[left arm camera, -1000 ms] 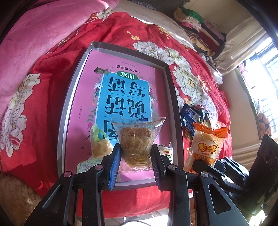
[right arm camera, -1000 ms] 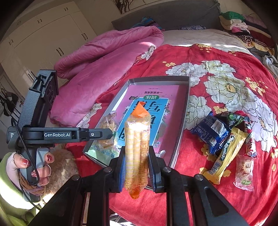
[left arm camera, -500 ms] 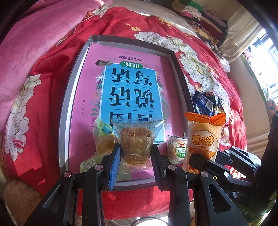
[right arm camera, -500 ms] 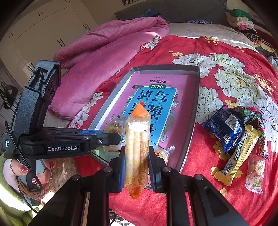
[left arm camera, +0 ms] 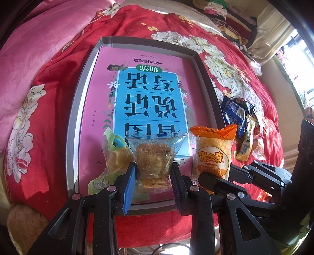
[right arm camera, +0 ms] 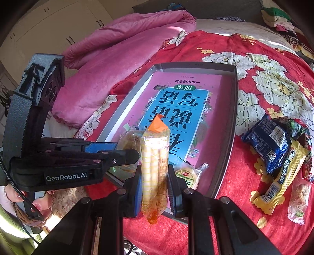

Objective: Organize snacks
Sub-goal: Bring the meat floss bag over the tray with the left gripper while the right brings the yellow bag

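My left gripper (left arm camera: 153, 174) is shut on a clear-wrapped brown cake (left arm camera: 154, 158) and holds it over the near end of the grey tray (left arm camera: 78, 102). My right gripper (right arm camera: 155, 176) is shut on an orange-topped pack of rice rolls (right arm camera: 155, 157), upright, just right of the left gripper (right arm camera: 125, 155); the pack also shows in the left wrist view (left arm camera: 214, 155). In the tray lie a yellow-green snack pouch (left arm camera: 111, 158) and a small round cake pack (right arm camera: 188, 174) at the near end. A pink and blue book (left arm camera: 149, 102) lines the tray floor.
A pile of loose snacks lies on the red floral bedspread right of the tray: a dark blue packet (right arm camera: 268, 141), a yellow bar (right arm camera: 278, 176), a clear-wrapped piece (right arm camera: 298, 200). A pink quilt (right arm camera: 117, 47) lies left, folded clothes (left arm camera: 225, 15) at the far end.
Both grippers have moved forward and closer together over the tray's near end, each still holding its snack. The rice roll pack now stands closer beside the brown cake.
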`<state>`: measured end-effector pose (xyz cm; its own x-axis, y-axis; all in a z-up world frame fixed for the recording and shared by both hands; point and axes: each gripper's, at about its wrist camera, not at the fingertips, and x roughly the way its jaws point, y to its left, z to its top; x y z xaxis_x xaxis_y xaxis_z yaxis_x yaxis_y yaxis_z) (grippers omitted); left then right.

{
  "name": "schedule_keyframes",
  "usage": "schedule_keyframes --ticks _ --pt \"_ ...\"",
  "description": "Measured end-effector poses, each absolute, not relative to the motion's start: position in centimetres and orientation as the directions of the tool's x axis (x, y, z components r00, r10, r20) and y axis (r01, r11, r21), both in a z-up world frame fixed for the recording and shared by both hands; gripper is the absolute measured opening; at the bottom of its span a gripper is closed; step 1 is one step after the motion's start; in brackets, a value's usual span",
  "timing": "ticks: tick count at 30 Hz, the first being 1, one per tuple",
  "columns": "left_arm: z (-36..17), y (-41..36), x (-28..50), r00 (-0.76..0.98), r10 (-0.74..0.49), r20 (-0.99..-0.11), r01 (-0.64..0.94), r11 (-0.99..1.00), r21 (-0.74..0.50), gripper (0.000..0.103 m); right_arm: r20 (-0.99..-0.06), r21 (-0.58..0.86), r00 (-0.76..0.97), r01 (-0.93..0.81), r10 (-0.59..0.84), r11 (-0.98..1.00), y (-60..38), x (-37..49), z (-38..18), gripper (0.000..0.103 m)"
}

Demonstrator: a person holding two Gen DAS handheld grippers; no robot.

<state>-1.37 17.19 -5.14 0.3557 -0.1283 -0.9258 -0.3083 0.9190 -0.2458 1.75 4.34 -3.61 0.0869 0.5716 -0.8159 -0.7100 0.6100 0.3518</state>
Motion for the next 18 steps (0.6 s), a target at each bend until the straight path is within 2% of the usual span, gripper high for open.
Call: schedule_keyframes --ticks 18 --pt "-5.87 16.52 -0.91 0.334 -0.134 -0.933 -0.297 0.924 -0.239 0.035 -0.836 0.303 0.113 -0.72 0.537 0.625 4.6 1.66 -3.99 0.024"
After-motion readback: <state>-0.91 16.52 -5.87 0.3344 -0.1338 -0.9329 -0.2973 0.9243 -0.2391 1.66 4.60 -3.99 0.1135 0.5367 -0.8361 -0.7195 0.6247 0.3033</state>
